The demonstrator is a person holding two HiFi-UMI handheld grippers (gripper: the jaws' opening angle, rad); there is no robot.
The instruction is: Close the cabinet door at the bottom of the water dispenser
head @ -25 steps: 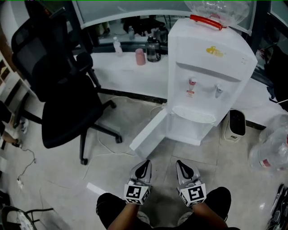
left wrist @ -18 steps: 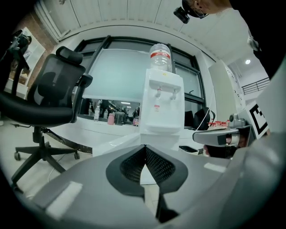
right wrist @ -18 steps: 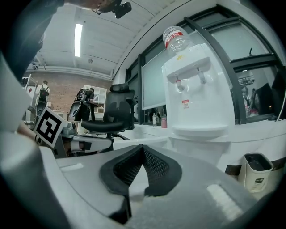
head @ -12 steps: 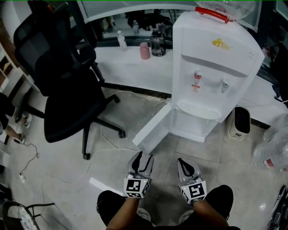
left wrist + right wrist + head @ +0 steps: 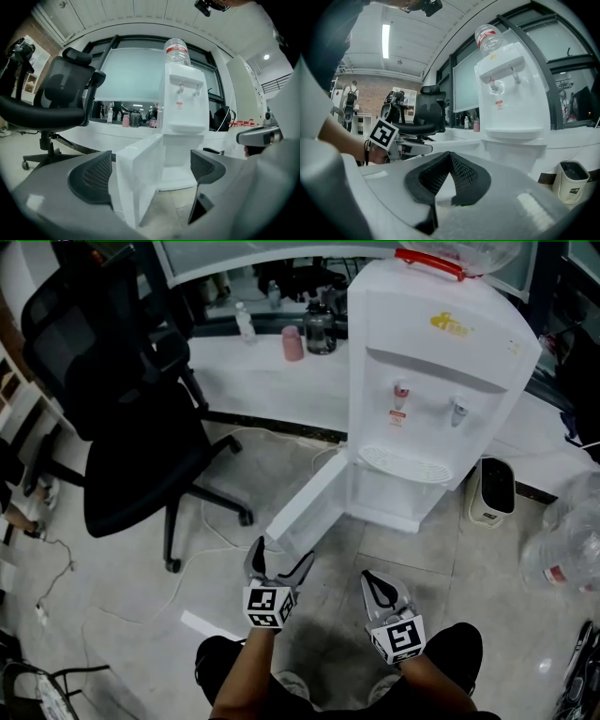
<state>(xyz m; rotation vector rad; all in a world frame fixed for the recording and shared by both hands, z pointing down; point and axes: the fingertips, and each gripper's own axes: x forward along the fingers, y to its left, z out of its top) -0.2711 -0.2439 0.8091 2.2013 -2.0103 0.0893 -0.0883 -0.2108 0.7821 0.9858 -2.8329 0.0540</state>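
I take this for an office. The white water dispenser [image 5: 441,381] stands on a pale tiled floor [image 5: 412,554] with a clear bottle [image 5: 177,47] upturned on its top. A long white desk [image 5: 272,385] curves round behind the dispenser. On the desk, just left of the dispenser, stand a pink cup [image 5: 292,343] and a small drinks bottle [image 5: 244,326]. A black mesh swivel chair [image 5: 112,427] on castors sits further left of the dispenser. Thin cables [image 5: 211,531] trail across the floor between the two. A frosted glass partition [image 5: 131,75] rises behind the dispenser. A ceiling strip light [image 5: 386,40] glows well left of it in the right gripper view.
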